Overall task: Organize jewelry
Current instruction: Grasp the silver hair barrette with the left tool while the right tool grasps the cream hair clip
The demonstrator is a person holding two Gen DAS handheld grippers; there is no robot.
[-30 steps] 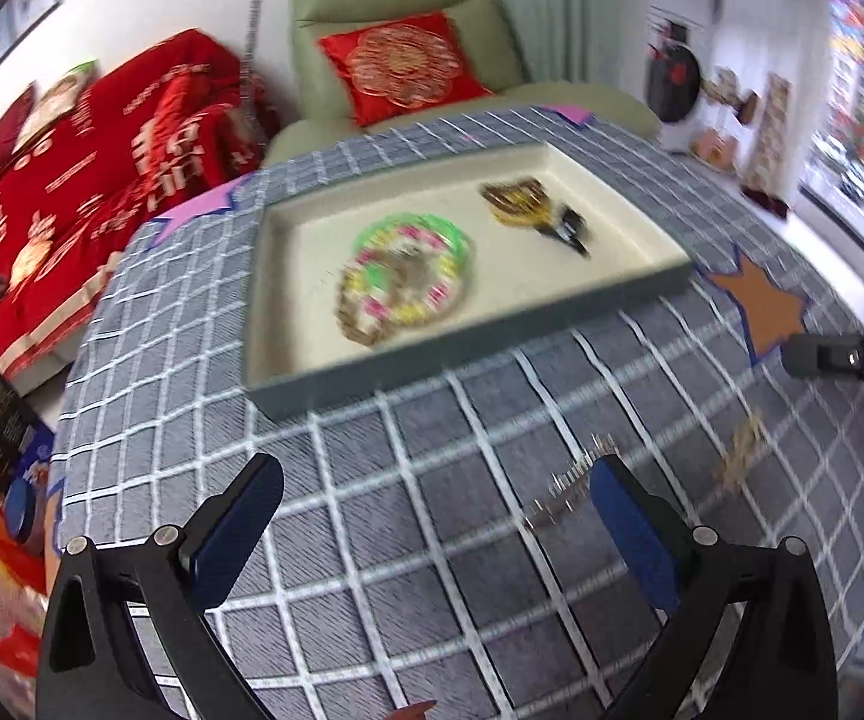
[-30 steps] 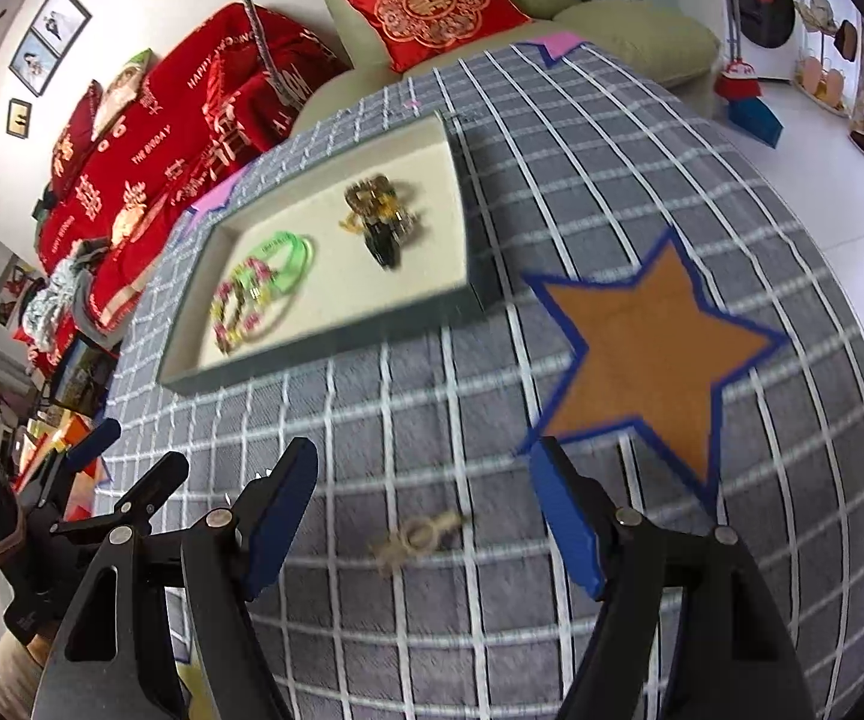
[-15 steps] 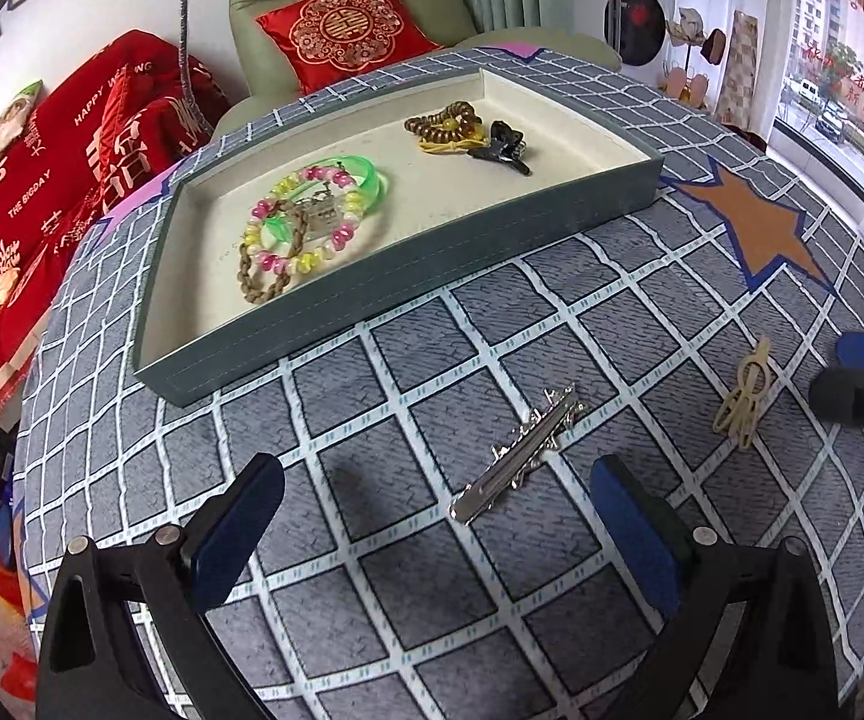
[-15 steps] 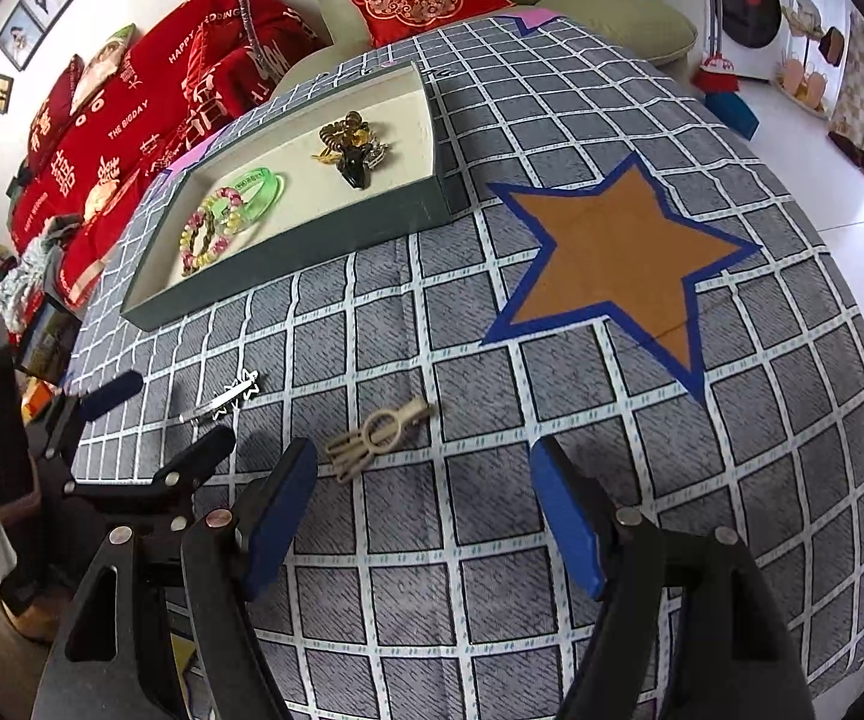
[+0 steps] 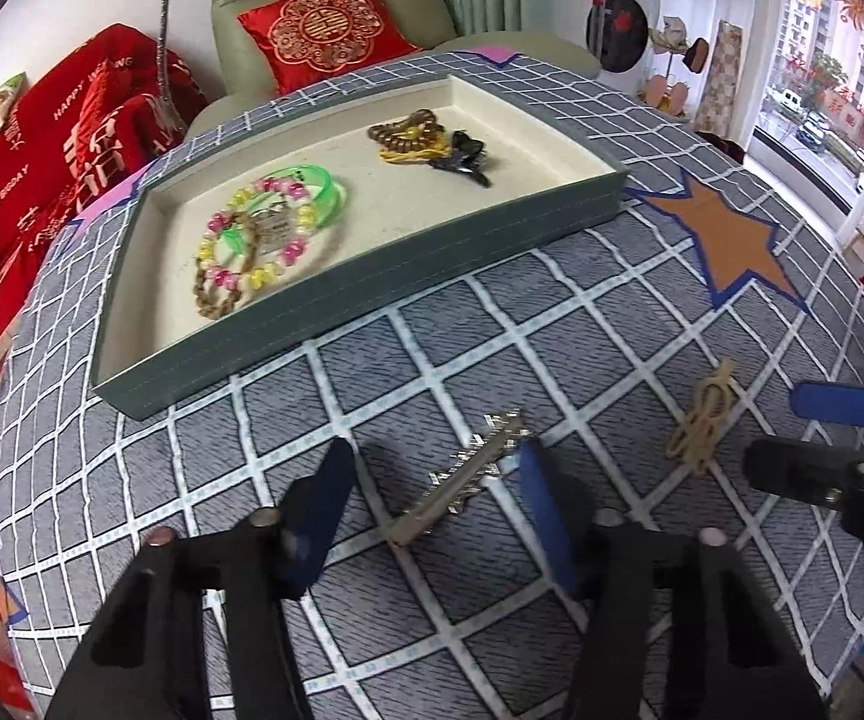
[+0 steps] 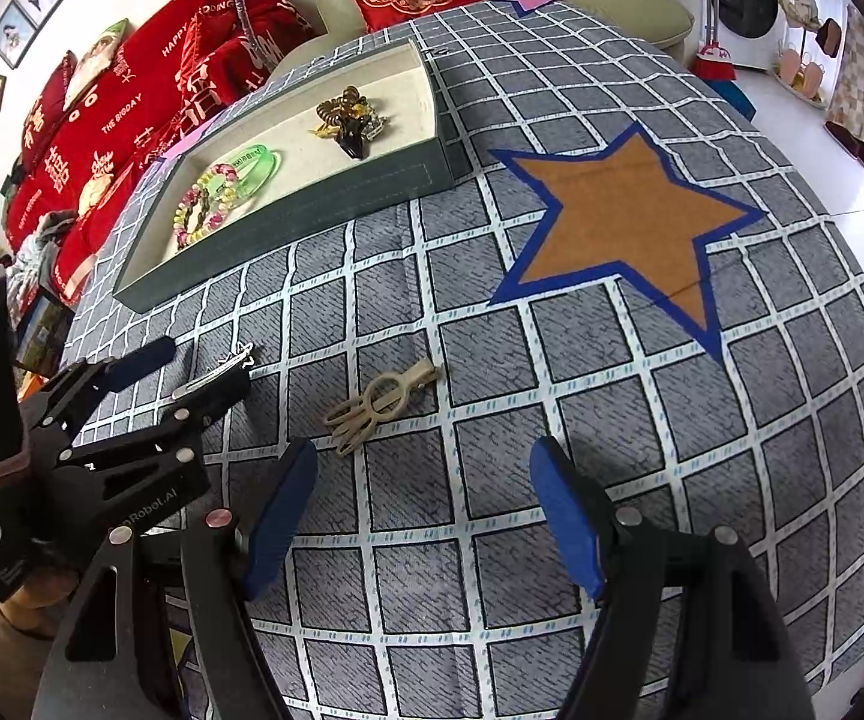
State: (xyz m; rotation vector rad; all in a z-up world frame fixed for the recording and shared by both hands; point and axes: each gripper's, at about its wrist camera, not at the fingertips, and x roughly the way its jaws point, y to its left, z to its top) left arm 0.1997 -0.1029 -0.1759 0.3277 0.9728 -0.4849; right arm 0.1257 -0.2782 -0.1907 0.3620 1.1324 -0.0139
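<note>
Left gripper (image 5: 432, 498) is closing its jaws around the silver hair clip (image 5: 462, 474) lying on the checked cloth, not yet pinching. Right gripper (image 6: 423, 510) hangs wide short of the beige clip (image 6: 381, 399). Next, probably: lift to the tray (image 5: 312, 324).

Both wrist views look steeply down, close over the checked cloth (image 5: 312, 648) — sharing, seemingly, the tray (image 5: 372, 294).

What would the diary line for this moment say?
left tool: closing around silver hair clip | right tool: open, near beige hair clip | tray: holds bracelets
</note>
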